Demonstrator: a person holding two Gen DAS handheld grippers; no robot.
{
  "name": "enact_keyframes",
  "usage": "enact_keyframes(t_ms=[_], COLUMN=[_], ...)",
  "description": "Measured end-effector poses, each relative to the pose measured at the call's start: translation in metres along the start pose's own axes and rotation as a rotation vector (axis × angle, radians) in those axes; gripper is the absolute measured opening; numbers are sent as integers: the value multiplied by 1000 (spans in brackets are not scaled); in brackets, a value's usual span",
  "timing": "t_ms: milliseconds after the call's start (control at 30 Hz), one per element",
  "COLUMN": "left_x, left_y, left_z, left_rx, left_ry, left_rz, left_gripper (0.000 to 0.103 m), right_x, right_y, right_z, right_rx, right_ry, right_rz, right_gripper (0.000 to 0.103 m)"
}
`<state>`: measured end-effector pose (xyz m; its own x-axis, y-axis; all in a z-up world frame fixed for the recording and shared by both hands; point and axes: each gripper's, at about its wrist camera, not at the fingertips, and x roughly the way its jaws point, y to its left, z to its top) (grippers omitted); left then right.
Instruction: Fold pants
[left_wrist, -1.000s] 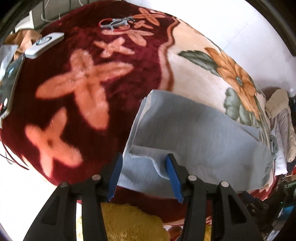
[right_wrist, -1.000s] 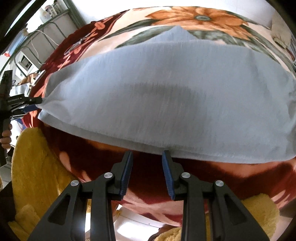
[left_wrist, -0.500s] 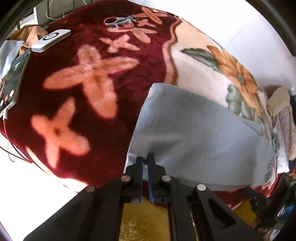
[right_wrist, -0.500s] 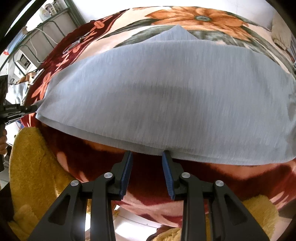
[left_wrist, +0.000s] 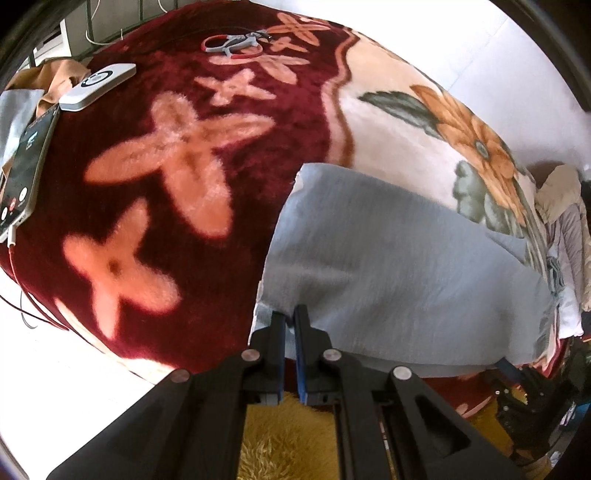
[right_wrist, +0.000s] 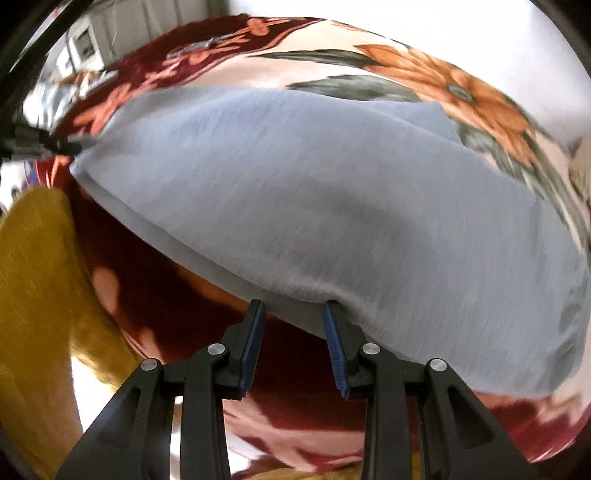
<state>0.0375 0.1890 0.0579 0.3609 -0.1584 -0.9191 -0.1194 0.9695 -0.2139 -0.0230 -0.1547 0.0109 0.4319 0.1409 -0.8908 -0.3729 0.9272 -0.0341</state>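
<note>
Since a second ago the left gripper (left_wrist: 290, 314) has pinched shut on the near corner of the pants (left_wrist: 388, 266), and the right gripper (right_wrist: 293, 308), jaws spread, has reached their near edge. The pants lie lengthwise across the blanket (left_wrist: 177, 155), straight ahead of both grippers. No containers are visible.

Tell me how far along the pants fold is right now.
Done: the pants lie doubled lengthwise, flat on the blanket. In hand: the left gripper is shut on the hem corner; the right gripper is open, its fingertips at the near edge. Left: grip there and fold them across.
</note>
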Motion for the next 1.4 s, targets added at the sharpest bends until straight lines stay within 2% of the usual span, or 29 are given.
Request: enact_keyframes(t_ms=[200, 300, 467, 533, 667, 733, 767, 800, 833, 933, 1000, 1167, 1333, 1400], left_x=[4, 4, 2, -1, -9, -11, -11, -11, -11, -13, -14, -7, 14, 15], left_y=[0, -1, -4, -5, -5, -5, -5, -5, -5, -6, -6, -3, -1, 1], left_z=[0, 2, 6, 7, 10, 12, 13, 14, 14, 13, 11, 3, -7, -11], left_rx=[-3, 12, 40, 44, 47, 51, 51, 53, 56, 77, 94, 109, 163, 176], left_ry=[7, 4, -4, -12, -31, -37, -37, -36, -34, -35, -34, -8, 51, 67], left_rz=[-1, 4, 5, 0, -16, -17, -16, -13, -11, 1, 22, 47, 157, 182], left_gripper=[5, 5, 5, 5, 5, 5, 5, 5, 5, 5, 5, 5, 5, 9], right_x=[-15, -20, -32, -28, -11, -1, 0, -1, -7, -31, -41, -35, -7, -8], right_y=[-1, -3, -8, -7, -4, -5, -6, -9, -12, -19, -19, -11, -2, -1], right_z=[0, -7, -20, -19, -9, -4, -3, -2, 0, -1, -4, -19, -29, -29], right_rx=[-28, -36, -17, -42, -137, -161, -163, -155, -124, -71, -67, -124, -153, -146], right_ry=[-57, -56, -67, -60, -46, -25, -22, -31, -50, -121, -138, -93, -12, 6], right_rz=[-80, -115, -82, -94, -180, -160, -140, -112, -92, -82, -71, -49, -57, -55], right_gripper=[33, 33, 33, 36, 36, 34, 30, 11, 4, 2, 2, 2, 3, 5])
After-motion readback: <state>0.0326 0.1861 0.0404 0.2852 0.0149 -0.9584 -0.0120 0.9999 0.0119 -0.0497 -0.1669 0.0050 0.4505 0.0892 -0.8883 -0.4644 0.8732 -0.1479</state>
